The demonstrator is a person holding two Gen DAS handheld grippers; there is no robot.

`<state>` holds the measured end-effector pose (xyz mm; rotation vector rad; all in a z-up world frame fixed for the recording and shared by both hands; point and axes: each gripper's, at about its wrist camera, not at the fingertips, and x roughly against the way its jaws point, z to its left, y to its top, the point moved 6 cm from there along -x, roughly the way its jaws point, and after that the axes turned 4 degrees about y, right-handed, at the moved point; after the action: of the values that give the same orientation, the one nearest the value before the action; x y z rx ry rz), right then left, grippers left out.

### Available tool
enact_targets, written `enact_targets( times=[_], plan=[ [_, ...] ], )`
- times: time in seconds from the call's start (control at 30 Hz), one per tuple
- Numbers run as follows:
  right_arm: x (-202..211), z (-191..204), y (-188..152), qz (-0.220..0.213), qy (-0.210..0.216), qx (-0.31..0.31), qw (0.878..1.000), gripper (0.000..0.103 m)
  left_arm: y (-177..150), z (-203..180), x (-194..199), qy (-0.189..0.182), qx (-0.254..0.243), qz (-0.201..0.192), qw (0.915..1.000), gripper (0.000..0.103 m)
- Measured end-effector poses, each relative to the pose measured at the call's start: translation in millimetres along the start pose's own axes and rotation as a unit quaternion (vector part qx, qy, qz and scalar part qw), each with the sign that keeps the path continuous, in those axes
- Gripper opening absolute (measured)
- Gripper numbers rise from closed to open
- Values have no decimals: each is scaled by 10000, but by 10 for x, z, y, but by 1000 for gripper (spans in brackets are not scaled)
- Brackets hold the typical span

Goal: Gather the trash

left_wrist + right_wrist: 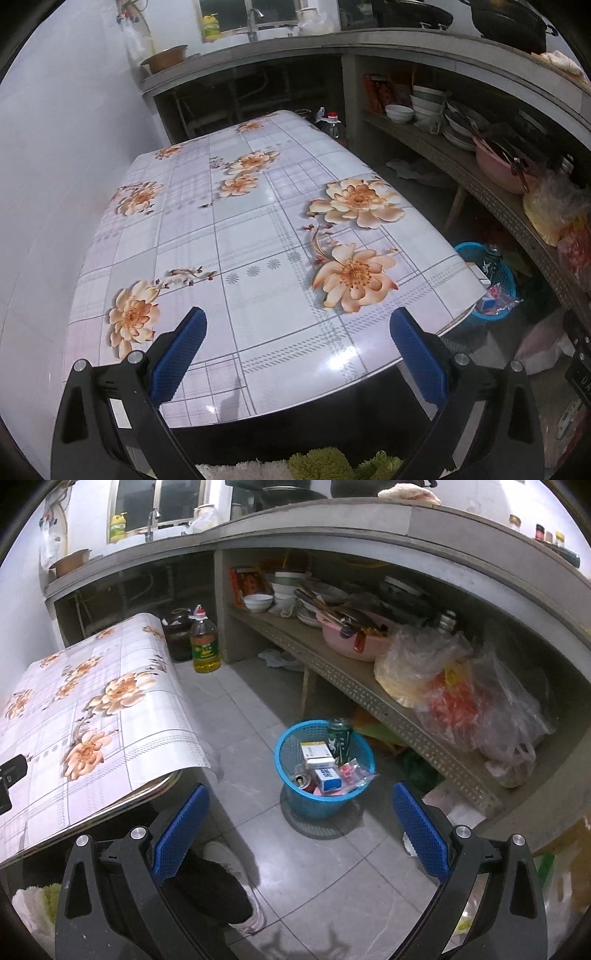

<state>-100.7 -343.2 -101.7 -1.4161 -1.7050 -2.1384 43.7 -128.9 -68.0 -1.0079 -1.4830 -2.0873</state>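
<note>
The flowered tabletop (258,229) stands against a white wall. Beside its right edge, on grey floor tiles (325,878), stands the blue basket (317,805) with trash. Left gripper (298,354) and right gripper (300,834) are both spread wide, holding nothing.

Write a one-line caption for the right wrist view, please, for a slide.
Open right gripper above a blue basket of trash on the tiled floor, beside the floral table.
</note>
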Motion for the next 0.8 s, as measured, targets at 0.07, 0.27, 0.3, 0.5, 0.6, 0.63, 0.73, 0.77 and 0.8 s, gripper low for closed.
enact_targets(
  times=[0.07, 0.27, 0.3, 0.5, 0.6, 0.63, 0.73, 0.77, 0.8],
  plan=[
    [13, 4, -8, -2, 3, -9, 10000, 95, 0, -4, 15, 7, -23, -22, 10000, 97],
    [32, -6, -6, -2, -3, 3, 10000, 95, 6, -22, 36, -38, -56, -46, 10000, 97],
    [29, -6, -7, -5, -6, 3, 10000, 95, 7, -19, 42, -40, -51, -56, 10000, 97],
    [45, -1, -1, -26, -12, 18, 10000, 95, 5, -16, 56, -53, -36, -60, 10000, 97],
    [57, -6, 16, -42, -17, 39, 10000, 95, 8, -22, 56, -65, -32, -55, 10000, 97],
    [58, -13, 23, -46, -19, 46, 10000, 95, 10, -25, 53, -72, -37, -50, 10000, 97],
    [60, -15, 32, -50, -20, 56, 10000, 95, 16, -34, 51, -88, -38, -45, 9999, 97],
    [65, -15, 35, -57, -23, 60, 10000, 95, 18, -40, 53, -91, -41, -47, 9999, 97],
    [64, -16, 34, -61, -23, 61, 10000, 95, 17, -41, 52, -90, -44, -46, 9999, 97]
  ],
)
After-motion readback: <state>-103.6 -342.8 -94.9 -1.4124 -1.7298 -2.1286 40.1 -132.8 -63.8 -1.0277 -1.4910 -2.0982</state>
